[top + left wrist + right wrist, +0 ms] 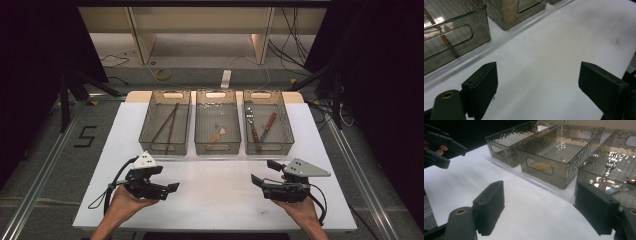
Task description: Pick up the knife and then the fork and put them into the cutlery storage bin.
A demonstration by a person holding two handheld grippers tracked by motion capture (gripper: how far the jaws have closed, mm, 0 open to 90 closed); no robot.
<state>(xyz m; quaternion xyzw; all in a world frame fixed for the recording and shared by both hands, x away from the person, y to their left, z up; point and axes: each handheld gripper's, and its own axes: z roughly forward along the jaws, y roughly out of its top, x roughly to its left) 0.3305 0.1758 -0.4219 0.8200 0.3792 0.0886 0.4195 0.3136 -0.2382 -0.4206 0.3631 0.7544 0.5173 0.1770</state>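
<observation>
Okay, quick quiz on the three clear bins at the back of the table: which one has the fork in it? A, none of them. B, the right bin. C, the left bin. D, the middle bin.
B: in the high view the fork lies in the right bin, beside a red-handled utensil; the left bin holds two thin brown sticks instead.

Lighting: overhead, bright on white table [215,200]; dark surrounds. Glare on bins [564,152]. Gripper views soft, slightly blurred.
</observation>
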